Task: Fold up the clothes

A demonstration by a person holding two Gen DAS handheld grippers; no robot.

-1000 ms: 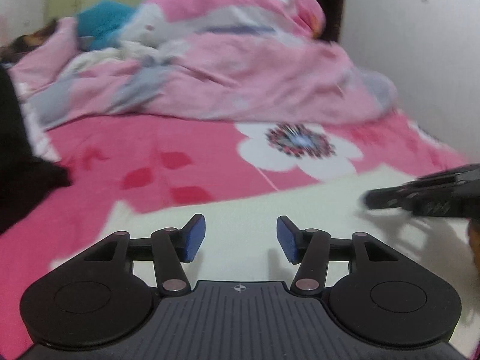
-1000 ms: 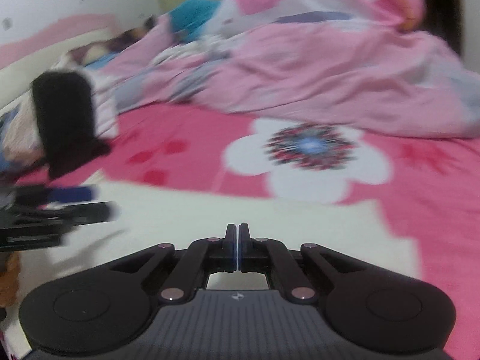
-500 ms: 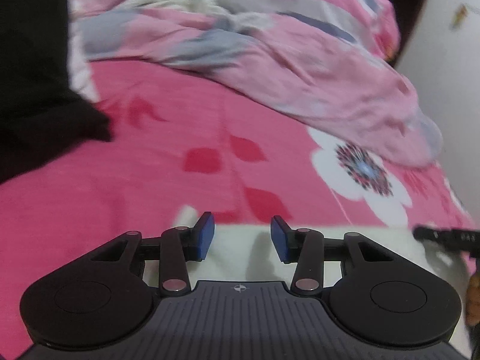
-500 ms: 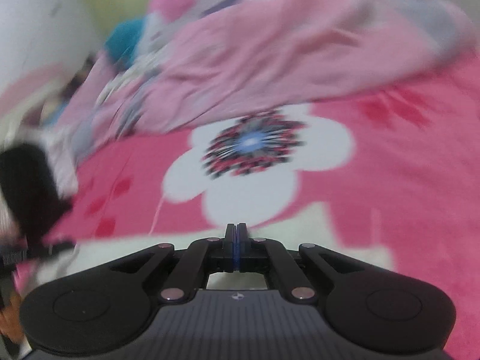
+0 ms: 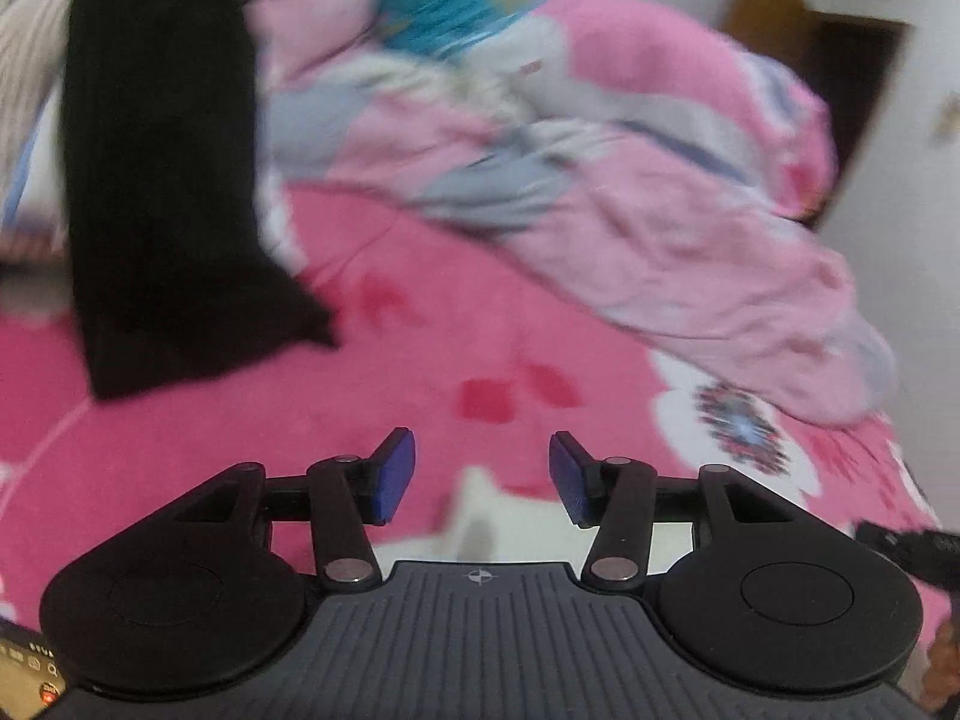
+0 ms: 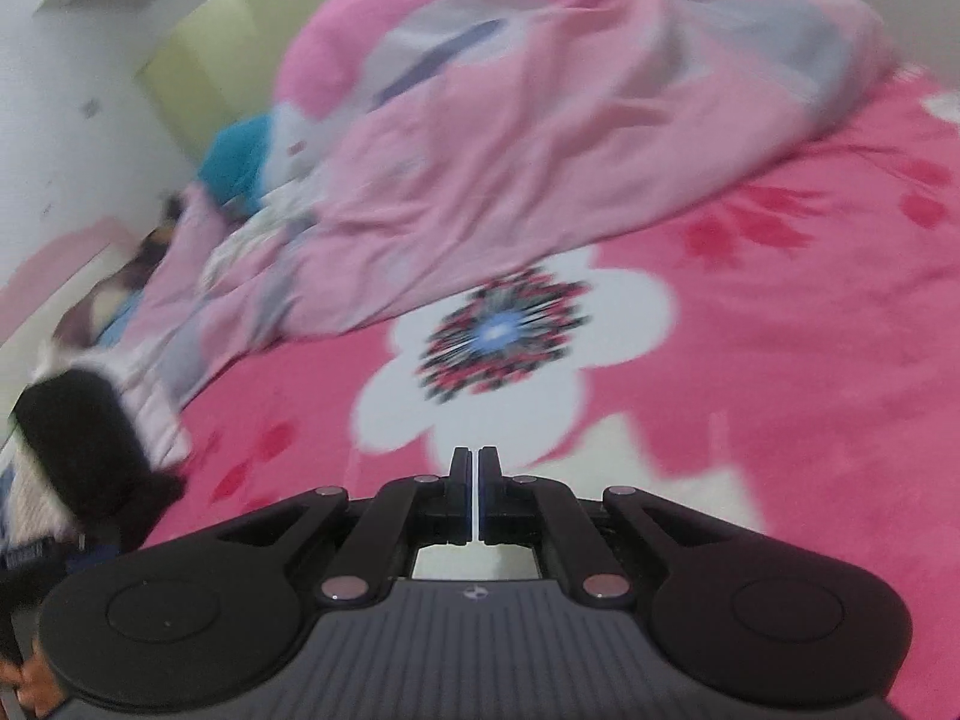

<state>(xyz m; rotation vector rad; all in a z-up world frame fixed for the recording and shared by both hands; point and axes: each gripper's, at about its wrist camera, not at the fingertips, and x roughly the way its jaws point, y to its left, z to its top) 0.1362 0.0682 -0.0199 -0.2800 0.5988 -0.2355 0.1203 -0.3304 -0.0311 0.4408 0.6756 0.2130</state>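
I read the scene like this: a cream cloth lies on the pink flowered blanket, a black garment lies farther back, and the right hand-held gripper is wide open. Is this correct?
Not quite. The right hand-held gripper is shut, its pads together with only a thin bright line between them, as the right wrist view shows. The rest holds: the cream cloth lies on the pink flowered blanket, with the black garment farther back.

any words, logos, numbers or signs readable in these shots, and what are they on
No words or numbers can be read.
A small round crosshair emblem, no letters, sits on the body of the left claw and the right claw.
A screen at the lower left corner shows icons, too small and blurred to read.
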